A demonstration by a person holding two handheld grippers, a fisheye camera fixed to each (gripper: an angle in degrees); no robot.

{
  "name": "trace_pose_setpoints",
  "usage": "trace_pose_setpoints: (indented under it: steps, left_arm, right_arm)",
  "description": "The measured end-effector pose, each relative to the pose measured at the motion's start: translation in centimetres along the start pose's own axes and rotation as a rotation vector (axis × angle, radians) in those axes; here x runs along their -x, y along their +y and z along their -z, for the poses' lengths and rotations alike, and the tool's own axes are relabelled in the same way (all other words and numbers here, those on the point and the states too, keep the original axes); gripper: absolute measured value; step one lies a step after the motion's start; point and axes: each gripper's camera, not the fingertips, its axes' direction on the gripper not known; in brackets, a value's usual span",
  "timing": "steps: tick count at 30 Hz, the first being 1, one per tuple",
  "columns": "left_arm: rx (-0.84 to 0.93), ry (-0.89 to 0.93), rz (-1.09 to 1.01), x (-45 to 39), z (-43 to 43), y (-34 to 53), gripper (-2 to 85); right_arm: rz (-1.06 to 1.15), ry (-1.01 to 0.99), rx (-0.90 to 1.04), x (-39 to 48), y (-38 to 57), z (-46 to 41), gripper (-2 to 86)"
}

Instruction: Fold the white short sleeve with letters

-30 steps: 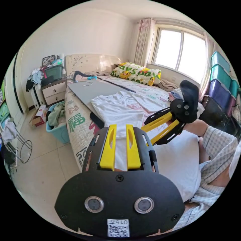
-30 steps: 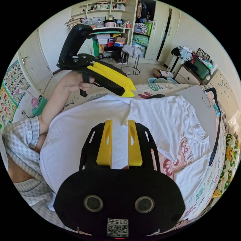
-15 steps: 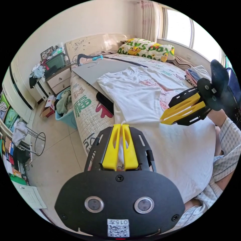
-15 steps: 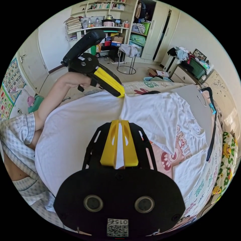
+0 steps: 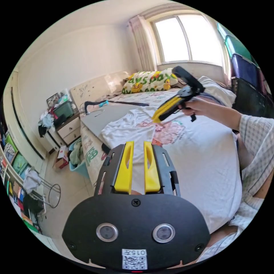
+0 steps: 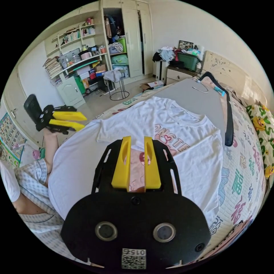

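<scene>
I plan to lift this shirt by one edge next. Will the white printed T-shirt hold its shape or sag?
The white short-sleeved T-shirt with pink lettering will probably sag: it lies limp, following the patterned bed. It looks thin and light. Both open grippers, left and right, likely suit it better than one.

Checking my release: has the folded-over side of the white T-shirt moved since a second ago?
Yes. The white T-shirt has opened out flat on the bed, uncovering its printed letters; both grippers, left gripper and right gripper, are open.

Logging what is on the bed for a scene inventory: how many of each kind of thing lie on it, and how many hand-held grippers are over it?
White short sleeve: 1
Grey board: 1
Black hanger: 1
Patterned pillow: 1
Hand-held grippers, left and right: 2
Total: 6
</scene>
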Motion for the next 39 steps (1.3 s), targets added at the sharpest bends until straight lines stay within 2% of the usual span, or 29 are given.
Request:
trace_pose_setpoints:
  steps: [4, 6, 8, 10, 14, 20, 22, 24, 27, 30, 33, 39]
  left_arm:
    - [0.175, -0.025, -0.011, -0.2, -4.9, 0.1, 3.7]
    - [0.245, 0.031, -0.024, 0.0, -6.8, 0.7, 2.5]
    - [0.247, 0.027, -0.014, 0.2, -7.0, 1.0, 1.6]
    - [0.241, 0.026, -0.031, 0.1, -6.8, 1.3, 0.9]
    - [0.217, 0.013, -0.057, -0.1, -5.7, 2.1, 0.2]
    - [0.234, 0.073, -0.011, 1.5, -6.2, 3.6, 0.8]
    - [0.155, 0.125, 0.027, 3.3, -4.3, 4.1, 1.5]
    - [0.033, 0.134, 0.122, 7.1, -1.8, 3.4, 2.7]
    - [-0.045, -0.006, 0.288, 13.2, -2.6, 0.5, 6.7]
    - [-0.015, -0.040, 0.438, 20.0, -7.8, -2.7, 9.2]
    - [0.030, -0.032, 0.577, 25.4, -13.6, -4.2, 9.5]
    - [0.225, -0.124, 0.582, 28.5, -21.4, -4.9, 10.2]
  right_arm:
    - [-0.044, -0.040, 0.098, -2.3, -2.7, -2.3, 8.6]
    - [-0.028, -0.025, 0.138, -2.1, -3.7, -3.1, 8.7]
    - [0.000, 0.075, 0.170, -1.7, -4.8, -3.8, 8.0]
    - [0.017, 0.086, 0.170, -1.5, -5.5, -3.4, 6.0]
    - [0.050, 0.078, 0.165, -1.2, -6.7, -1.9, 3.9]
    - [0.028, 0.020, 0.165, -2.6, -8.5, 0.9, 5.2]
    - [0.003, -0.005, 0.134, -4.3, -9.0, 3.0, 7.2]
    - [-0.023, 0.061, 0.074, -6.4, -9.6, 5.6, 8.1]
    - [-0.110, 0.223, -0.036, -11.0, -11.3, 9.2, 8.4]
    - [-0.222, 0.251, -0.077, -16.4, -13.4, 9.9, 9.2]
    - [-0.332, 0.266, -0.025, -21.4, -15.5, 9.1, 12.2]
    - [-0.398, 0.246, 0.004, -25.0, -17.2, 8.0, 12.3]
